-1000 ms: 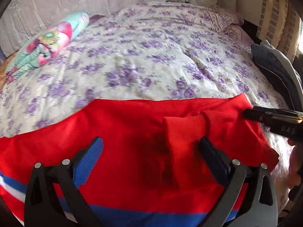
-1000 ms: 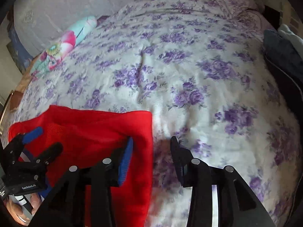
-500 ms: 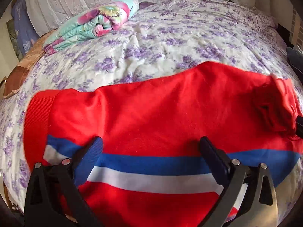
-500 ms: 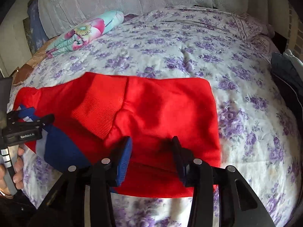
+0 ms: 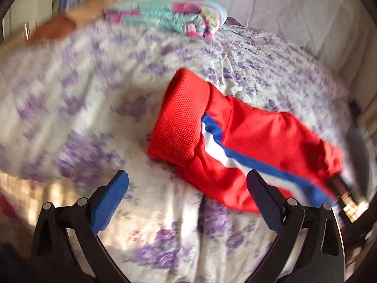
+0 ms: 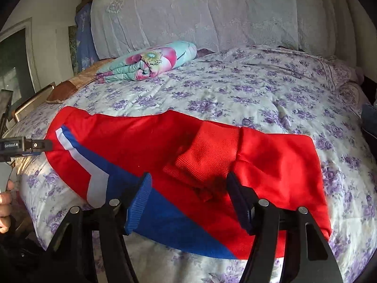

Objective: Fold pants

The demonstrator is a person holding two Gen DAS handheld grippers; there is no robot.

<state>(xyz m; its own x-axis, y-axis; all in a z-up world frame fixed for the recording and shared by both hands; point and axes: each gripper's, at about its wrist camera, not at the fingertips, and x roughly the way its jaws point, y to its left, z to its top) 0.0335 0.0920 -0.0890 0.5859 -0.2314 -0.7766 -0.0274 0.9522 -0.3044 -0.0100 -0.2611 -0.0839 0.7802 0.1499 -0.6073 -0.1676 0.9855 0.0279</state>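
Note:
Red pants (image 6: 165, 146) with a blue and white side stripe lie folded across the near part of the bed. A ribbed cuff (image 6: 207, 158) lies on top near the middle. In the left wrist view the pants (image 5: 259, 141) lie to the right, with a ribbed band (image 5: 181, 122) at their left end. My left gripper (image 5: 188, 195) is open and empty over the bedsheet, left of the pants. My right gripper (image 6: 188, 200) is open and empty just above the pants' near edge. The left gripper also shows in the right wrist view (image 6: 37, 145) beside the pants' left end.
The bed has a white sheet with purple flowers (image 6: 259, 89). A rolled teal floral blanket (image 6: 150, 61) lies at the far left. A large white pillow cover (image 6: 212, 14) stands at the head. Dark clothes (image 6: 370, 118) lie at the right edge.
Both grippers have pulled back from the pants. The left one has swung left, so the pants now lie to its right. The right one now sees the whole folded garment.

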